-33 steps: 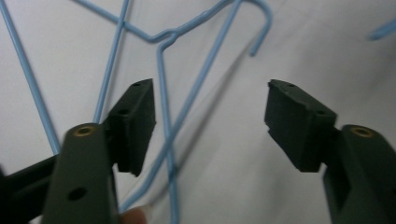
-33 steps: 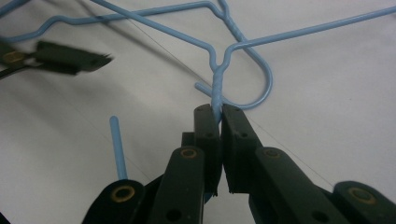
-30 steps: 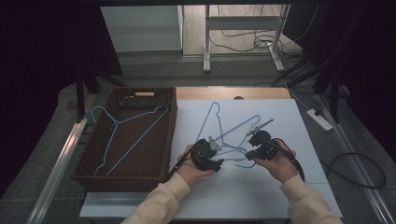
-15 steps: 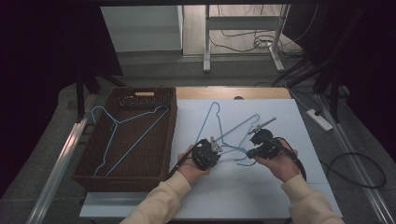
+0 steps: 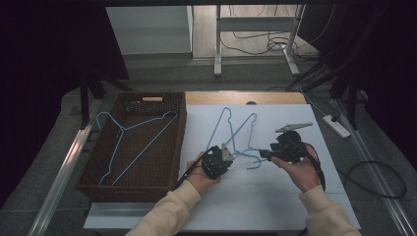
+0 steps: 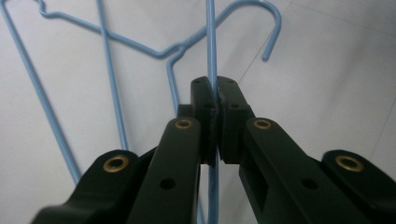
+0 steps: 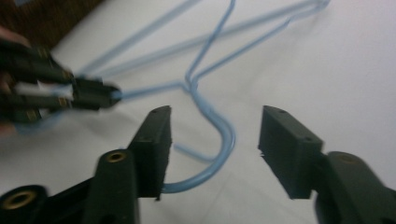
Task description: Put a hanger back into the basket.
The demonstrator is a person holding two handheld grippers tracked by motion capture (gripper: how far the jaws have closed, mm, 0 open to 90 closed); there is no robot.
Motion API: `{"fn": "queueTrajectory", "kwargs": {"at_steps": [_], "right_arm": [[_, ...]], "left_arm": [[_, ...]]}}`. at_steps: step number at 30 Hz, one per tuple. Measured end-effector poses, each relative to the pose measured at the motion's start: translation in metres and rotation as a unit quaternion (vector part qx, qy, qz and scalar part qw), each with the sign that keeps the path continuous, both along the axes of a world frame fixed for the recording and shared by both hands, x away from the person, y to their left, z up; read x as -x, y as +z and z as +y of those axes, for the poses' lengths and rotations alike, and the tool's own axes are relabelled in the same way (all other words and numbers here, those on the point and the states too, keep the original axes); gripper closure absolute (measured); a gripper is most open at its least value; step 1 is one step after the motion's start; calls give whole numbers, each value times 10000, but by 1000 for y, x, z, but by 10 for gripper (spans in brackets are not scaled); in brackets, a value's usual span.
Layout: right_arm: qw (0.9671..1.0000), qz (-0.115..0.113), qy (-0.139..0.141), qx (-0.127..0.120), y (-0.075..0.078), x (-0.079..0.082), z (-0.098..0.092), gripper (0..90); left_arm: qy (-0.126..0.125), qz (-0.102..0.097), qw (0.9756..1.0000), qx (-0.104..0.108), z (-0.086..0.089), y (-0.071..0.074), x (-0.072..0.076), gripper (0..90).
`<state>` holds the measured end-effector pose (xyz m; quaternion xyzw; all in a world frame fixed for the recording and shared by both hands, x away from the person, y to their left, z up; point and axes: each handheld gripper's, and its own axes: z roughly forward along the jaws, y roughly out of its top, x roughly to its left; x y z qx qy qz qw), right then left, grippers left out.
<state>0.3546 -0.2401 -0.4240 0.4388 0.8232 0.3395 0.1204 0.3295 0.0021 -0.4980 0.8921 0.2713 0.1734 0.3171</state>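
A blue wire hanger (image 5: 218,125) lies on the white sheet (image 5: 275,196). My left gripper (image 5: 230,156) sits at its near left. In the left gripper view its jaws (image 6: 214,86) have just closed and are shut on one straight wire of the hanger (image 6: 211,46). My right gripper (image 5: 261,155) is at the hanger's hook. In the right gripper view its jaws (image 7: 215,135) have just been opening and stand open. The hook (image 7: 229,135) lies between them, with the pads off it. Farther off in that view is the left gripper (image 7: 88,95), holding the wire.
A brown wicker basket (image 5: 178,142) stands left of the sheet with another blue hanger (image 5: 140,147) in it. A power strip (image 5: 337,125) lies off the sheet's right edge, and a cable (image 5: 373,177) loops on the floor. Table legs stand at the back.
Both hands stay almost where they were beside the hanger. The hanger has not visibly shifted on the sheet.
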Motion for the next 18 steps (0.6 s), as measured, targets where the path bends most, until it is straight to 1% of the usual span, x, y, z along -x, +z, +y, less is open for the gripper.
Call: {"fn": "queueTrajectory", "kwargs": {"at_steps": [1,2,3,5,6,7,8,11,13,15,18], "right_arm": [[9990,-213,-82,-392,3,3,-7,384],[9990,-213,-82,-392,3,3,-7,384],[9982,-298,-97,-512,5,4,-10,370],[9949,-573,-162,-815,8,9,-19,354],[9917,-709,-182,-1053,10,13,-25,353],[9903,-754,-164,-1158,10,15,-28,349],[9881,-830,-163,-1282,11,18,-32,348],[9834,-1066,-169,-1459,10,27,-42,348],[9818,-1100,-158,-1542,8,31,-47,347],[9811,-1120,-133,-1571,5,35,-51,345],[9820,-1066,-69,-1558,-4,38,-56,334]], "left_arm": [[45,-58,10000,64,1,2,1,875],[45,-58,10000,64,1,2,1,875],[79,-89,9999,113,2,4,1,875],[125,-151,9996,194,4,8,1,875],[144,-160,9995,217,5,8,1,875],[175,-180,9994,248,5,10,2,875],[214,-210,9991,286,6,11,2,876],[309,-234,9983,435,8,14,2,876],[348,-282,9978,499,10,17,2,876],[373,-307,9972,576,11,20,2,876],[353,-359,9966,649,11,24,4,877]]}}
